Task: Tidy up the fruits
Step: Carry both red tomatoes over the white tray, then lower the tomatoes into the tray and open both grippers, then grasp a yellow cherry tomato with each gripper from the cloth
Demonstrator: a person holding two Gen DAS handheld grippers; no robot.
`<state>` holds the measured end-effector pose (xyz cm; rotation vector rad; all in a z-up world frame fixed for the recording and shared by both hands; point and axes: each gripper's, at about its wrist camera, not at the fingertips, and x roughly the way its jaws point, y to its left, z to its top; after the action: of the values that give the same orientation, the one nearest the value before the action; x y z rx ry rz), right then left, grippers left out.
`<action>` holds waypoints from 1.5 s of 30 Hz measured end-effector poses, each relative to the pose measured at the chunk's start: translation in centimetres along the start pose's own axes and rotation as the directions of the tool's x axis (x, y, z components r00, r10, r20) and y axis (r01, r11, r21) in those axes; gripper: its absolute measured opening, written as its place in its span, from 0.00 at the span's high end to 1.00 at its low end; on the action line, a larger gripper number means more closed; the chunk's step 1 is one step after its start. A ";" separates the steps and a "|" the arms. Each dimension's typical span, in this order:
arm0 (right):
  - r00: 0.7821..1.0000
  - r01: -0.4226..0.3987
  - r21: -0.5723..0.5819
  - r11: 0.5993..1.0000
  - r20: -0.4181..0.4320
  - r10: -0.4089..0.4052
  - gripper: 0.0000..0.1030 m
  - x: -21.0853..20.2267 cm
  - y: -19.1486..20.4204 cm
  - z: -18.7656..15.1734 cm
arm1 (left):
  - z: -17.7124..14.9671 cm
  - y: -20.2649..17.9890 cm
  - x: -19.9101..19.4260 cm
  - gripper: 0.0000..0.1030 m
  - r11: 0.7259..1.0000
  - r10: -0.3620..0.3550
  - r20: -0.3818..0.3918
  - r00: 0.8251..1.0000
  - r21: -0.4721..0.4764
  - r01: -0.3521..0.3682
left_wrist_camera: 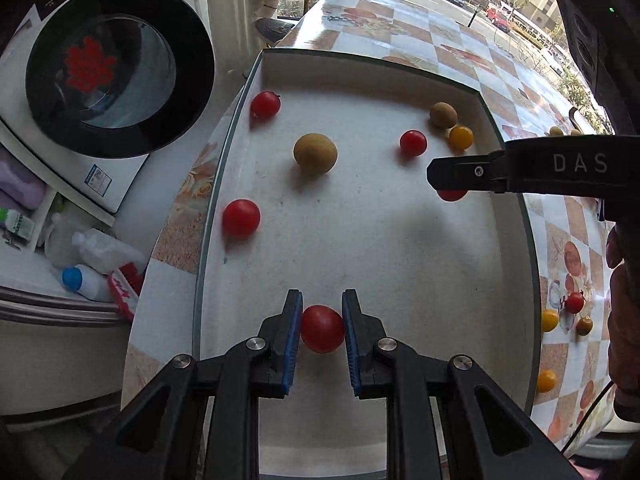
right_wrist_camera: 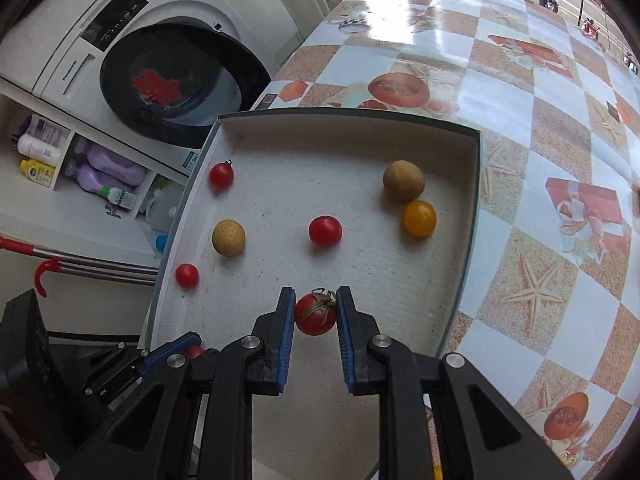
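A shallow white tray (left_wrist_camera: 400,80) (right_wrist_camera: 360,128) on the table holds several small fruits: red cherry tomatoes (left_wrist_camera: 241,218) (right_wrist_camera: 325,231), tan round fruits (left_wrist_camera: 315,153) (right_wrist_camera: 403,181) and a yellow tomato (left_wrist_camera: 460,138) (right_wrist_camera: 419,218). My left gripper (left_wrist_camera: 322,322) is shut on a red tomato (left_wrist_camera: 322,329) over the tray's near part. My right gripper (right_wrist_camera: 316,312) is shut on a red tomato with a green stem (right_wrist_camera: 315,314) above the tray; it shows in the left wrist view (left_wrist_camera: 452,184) at the tray's right side.
Loose fruits (left_wrist_camera: 550,320) lie on the checkered tablecloth (right_wrist_camera: 540,240) right of the tray. A washing machine (right_wrist_camera: 160,72) and shelves with bottles (right_wrist_camera: 92,176) stand to the left, beyond the table edge.
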<state>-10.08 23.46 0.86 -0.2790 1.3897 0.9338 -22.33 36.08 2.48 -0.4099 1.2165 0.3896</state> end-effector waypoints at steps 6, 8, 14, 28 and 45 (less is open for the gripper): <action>0.999 0.038 -0.011 0.999 -0.029 -0.038 0.78 2.0 0.4 0.8 | 0.0 0.0 0.4 0.79 1.000 0.008 -0.009 1.000 0.010 -0.008; 0.998 0.050 -0.027 0.998 -0.023 -0.050 0.78 2.0 0.6 0.9 | 0.0 -0.3 0.4 0.79 1.000 0.017 -0.012 1.000 0.022 -0.016; 0.998 0.053 -0.035 0.998 -0.025 -0.054 0.77 2.1 0.7 1.1 | 0.1 -1.1 0.5 0.61 0.998 0.023 -0.024 0.999 0.063 -0.021; 0.998 0.003 -0.015 1.000 0.061 -0.002 0.22 -1.2 0.5 0.3 | -0.7 -0.5 0.7 0.25 0.985 0.065 -0.018 0.998 0.162 -0.061; 0.965 0.192 0.244 0.951 0.132 -0.228 0.21 -10.8 -9.6 -9.9 | 0.2 -6.4 -1.8 0.25 0.945 0.024 0.020 1.000 0.325 -0.029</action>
<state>-9.40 6.51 5.33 -0.1700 1.2782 0.5991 -19.53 30.58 4.81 -0.1057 1.2457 0.2079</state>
